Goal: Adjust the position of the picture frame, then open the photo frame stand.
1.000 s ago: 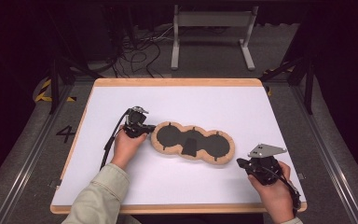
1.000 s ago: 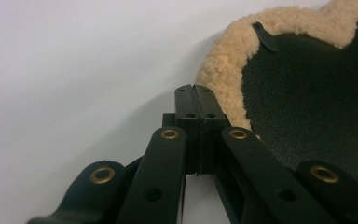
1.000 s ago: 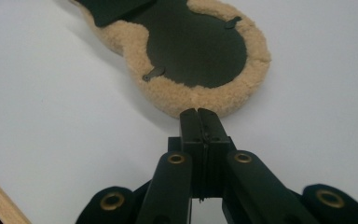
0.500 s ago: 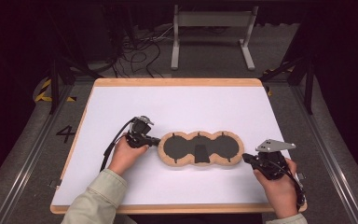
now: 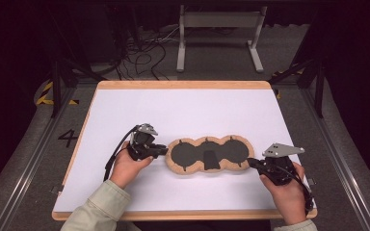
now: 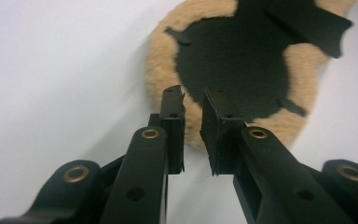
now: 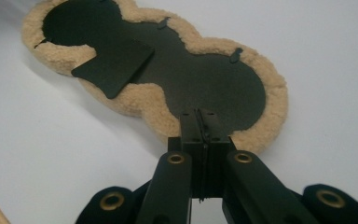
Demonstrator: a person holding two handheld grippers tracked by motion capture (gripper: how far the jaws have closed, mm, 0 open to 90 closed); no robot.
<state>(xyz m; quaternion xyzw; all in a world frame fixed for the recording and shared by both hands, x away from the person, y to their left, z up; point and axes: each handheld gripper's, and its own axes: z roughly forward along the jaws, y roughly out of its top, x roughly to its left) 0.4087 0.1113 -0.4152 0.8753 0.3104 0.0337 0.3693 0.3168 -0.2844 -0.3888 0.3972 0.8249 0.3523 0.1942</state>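
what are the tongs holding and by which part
The right tongs are shut on the near fleece rim of the fleece-edged pad. The left tongs stand open at its other end, gripping nothing.

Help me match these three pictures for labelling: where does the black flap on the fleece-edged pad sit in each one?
High view: black flap at the centre of the fleece-edged pad, pointing towards the near table edge.
Left gripper view: flap at top right, beyond the parted jaws.
Right gripper view: flap upper left of the closed jaws.
Shared landmark: the pad's tan fleece rim.
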